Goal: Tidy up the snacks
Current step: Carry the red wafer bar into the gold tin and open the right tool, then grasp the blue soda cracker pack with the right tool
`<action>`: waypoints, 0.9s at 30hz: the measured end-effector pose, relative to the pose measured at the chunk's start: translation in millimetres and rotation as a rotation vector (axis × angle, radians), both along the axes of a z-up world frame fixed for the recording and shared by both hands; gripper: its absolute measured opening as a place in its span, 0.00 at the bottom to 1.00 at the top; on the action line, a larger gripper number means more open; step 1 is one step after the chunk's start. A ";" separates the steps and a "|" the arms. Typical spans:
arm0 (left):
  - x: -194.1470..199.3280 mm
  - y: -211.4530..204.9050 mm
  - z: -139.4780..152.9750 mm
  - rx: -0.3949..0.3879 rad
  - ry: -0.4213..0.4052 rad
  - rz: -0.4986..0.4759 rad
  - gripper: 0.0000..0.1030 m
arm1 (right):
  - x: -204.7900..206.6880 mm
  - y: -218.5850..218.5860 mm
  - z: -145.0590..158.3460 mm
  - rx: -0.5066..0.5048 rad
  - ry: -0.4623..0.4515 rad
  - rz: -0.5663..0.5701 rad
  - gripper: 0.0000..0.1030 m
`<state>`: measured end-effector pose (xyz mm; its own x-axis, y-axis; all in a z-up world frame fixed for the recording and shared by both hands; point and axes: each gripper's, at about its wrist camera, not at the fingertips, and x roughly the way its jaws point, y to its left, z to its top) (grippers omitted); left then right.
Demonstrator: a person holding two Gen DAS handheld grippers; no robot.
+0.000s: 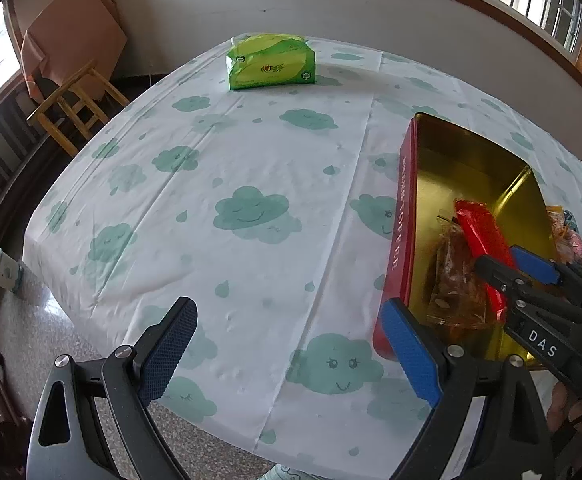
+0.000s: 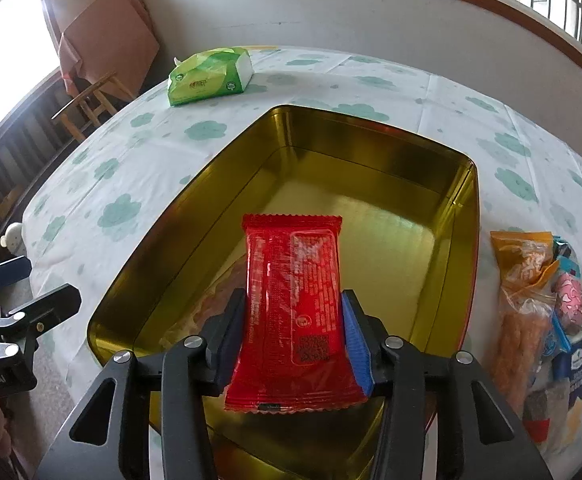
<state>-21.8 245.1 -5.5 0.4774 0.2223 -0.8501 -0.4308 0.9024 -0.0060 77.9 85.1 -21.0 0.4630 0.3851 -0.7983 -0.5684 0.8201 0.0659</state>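
My right gripper (image 2: pixel 291 316) is shut on a red snack packet (image 2: pixel 295 300) and holds it over the near end of an open tin with a gold inside (image 2: pixel 371 176) and red outer wall (image 1: pixel 401 240). A clear bag of brown snacks (image 1: pixel 455 280) lies in the tin under the packet (image 1: pixel 483 240). My left gripper (image 1: pixel 287 344) is open and empty above the tablecloth, left of the tin. The right gripper (image 1: pixel 515 264) also shows in the left wrist view.
A pile of snack packets (image 2: pixel 539 312) lies on the table right of the tin. A green tissue pack (image 1: pixel 271 62) sits at the far side of the cloud-print tablecloth (image 1: pixel 211 160). A wooden stool (image 1: pixel 75 100) stands beyond the table's left edge.
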 end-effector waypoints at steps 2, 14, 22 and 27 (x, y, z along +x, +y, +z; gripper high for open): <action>-0.5 -2.1 1.2 0.000 -0.003 -0.002 0.89 | -2.9 -0.6 3.0 0.008 -0.016 0.011 0.52; 2.1 -28.3 14.1 0.005 -0.032 -0.055 0.89 | -26.9 -45.1 38.7 0.097 -0.107 0.017 0.57; 8.6 -68.3 21.7 0.009 -0.048 -0.156 0.89 | -18.8 -144.0 48.0 0.079 -0.143 -0.159 0.57; 13.1 -104.8 23.7 0.015 -0.054 -0.254 0.89 | -14.5 -208.9 40.9 0.039 -0.136 -0.275 0.57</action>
